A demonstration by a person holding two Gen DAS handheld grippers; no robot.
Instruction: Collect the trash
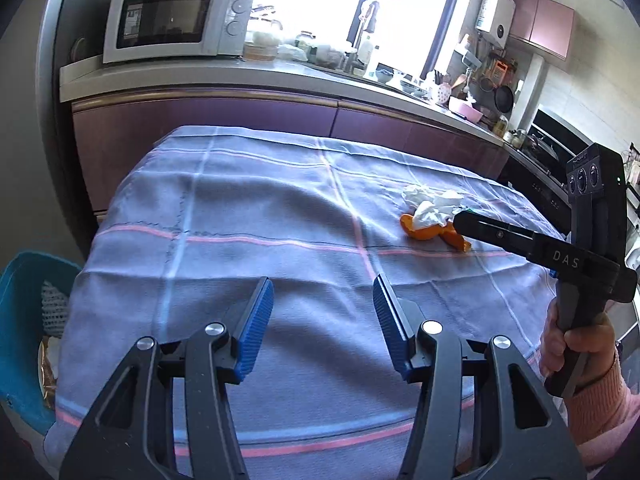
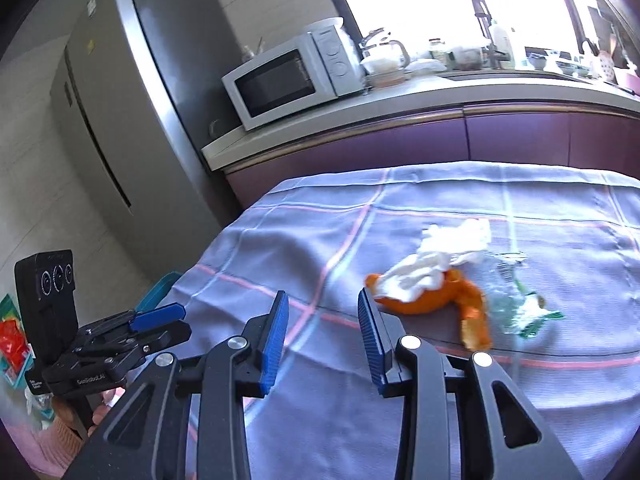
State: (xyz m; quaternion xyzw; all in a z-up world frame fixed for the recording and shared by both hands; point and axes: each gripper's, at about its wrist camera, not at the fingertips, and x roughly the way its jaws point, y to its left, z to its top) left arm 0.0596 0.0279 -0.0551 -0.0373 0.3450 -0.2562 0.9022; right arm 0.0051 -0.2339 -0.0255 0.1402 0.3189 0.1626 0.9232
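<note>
On the table's checked blue-grey cloth [image 1: 240, 208] lies a small heap of trash. It is an orange peel [image 1: 430, 235] [image 2: 424, 302] with a crumpled white tissue [image 1: 432, 204] [image 2: 440, 256] on top. Beside it in the right wrist view lies a clear wrapper with green print [image 2: 520, 304]. My right gripper [image 2: 323, 294] is open and empty, just short of the peel's left end; the left wrist view shows its tip [image 1: 460, 220] beside the peel. My left gripper [image 1: 323, 280] is open over bare cloth with nothing between its pads. It also shows low at the left edge of the right wrist view [image 2: 184, 320].
A teal bin [image 1: 20, 320] [image 2: 156, 292] with netting and wrappers in it stands off the table's left edge. Behind the table runs a purple-fronted counter [image 1: 280, 76] with a microwave [image 1: 176, 20] and a sink. A fridge [image 2: 120, 120] stands far left and a stove [image 1: 548, 152] right.
</note>
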